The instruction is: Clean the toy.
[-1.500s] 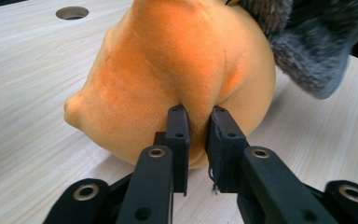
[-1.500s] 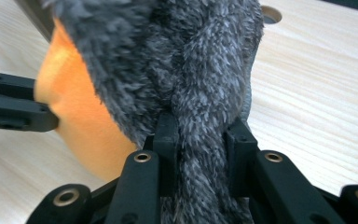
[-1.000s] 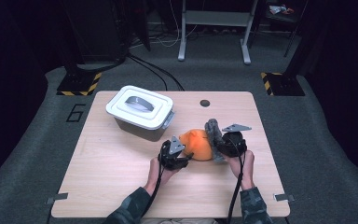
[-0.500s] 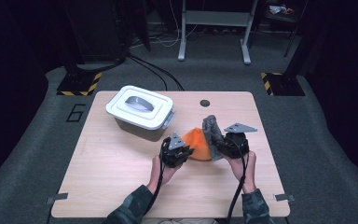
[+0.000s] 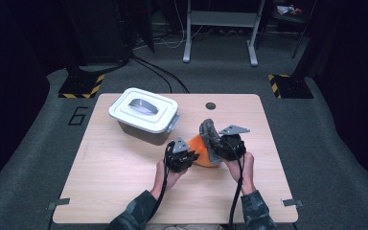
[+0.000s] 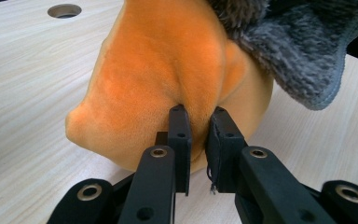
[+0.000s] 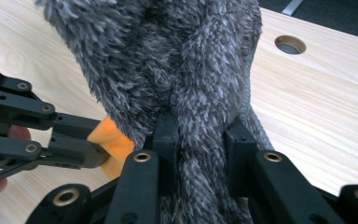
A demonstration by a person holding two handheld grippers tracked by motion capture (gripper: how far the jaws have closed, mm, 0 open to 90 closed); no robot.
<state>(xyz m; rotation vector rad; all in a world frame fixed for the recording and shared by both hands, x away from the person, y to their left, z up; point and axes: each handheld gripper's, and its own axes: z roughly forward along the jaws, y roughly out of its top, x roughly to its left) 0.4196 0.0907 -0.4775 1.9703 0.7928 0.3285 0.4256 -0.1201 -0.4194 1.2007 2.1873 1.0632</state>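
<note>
High view: white lidded bin (image 5: 144, 115) sits upper left on the desk (image 5: 124, 191), well apart from the near edge. Left gripper (image 5: 182, 154) is just right of it; its jaws have just been closing and now pinch a fold of the orange plush (image 5: 200, 149), w/ fabric bunched between the pads in the left gripper view (image 6: 168, 74). Plush is soft, rounded, resting on the desk near centre. Grey fuzzy cloth (image 5: 210, 136) drapes over the plush's right side, shaggy pile w/ a stitched hem (image 6: 307, 60). Right gripper (image 5: 223, 146) has its jaws clamped narrow on that cloth. Bare wood lies front, left and right; cable hole (image 5: 211, 105) near the far edge.
</note>
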